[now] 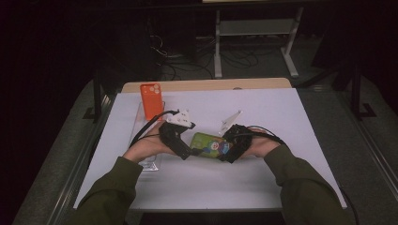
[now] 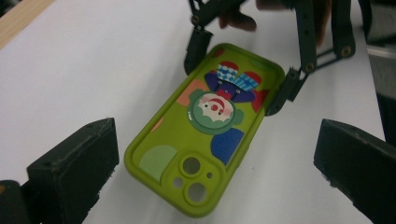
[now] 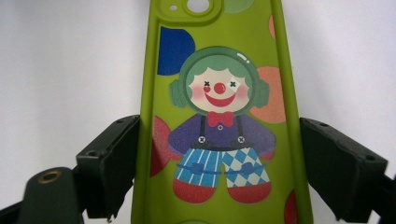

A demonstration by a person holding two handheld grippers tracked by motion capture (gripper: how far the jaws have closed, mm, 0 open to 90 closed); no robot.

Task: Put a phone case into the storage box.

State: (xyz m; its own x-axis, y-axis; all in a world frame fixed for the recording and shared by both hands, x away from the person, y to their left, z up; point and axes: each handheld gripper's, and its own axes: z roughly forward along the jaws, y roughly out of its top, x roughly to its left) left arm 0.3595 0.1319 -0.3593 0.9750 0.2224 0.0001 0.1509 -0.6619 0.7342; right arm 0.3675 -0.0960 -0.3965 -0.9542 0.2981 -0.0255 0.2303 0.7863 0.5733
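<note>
Clearly the right claw (image 1: pixel 228 149) was doing the holding: in the right gripper view its two black jaws bracketed the lower end of the green phone case (image 3: pixel 219 112), one on each long edge, pressed against the rim or very nearly so. That pinch seemed meant to steady the case flat on the white worktop (image 1: pixel 281 122), printed clown side up. The left claw (image 2: pixel 215 172) stood wide, its jaws well apart on either side of the camera-hole end, touching nothing; it looked poised to take that end. From above, the case (image 1: pixel 209 144) lay between the two hands, near the middle of the worktop. Farther off to the left, an orange phone case (image 1: pixel 151 99) stood upright.
</note>
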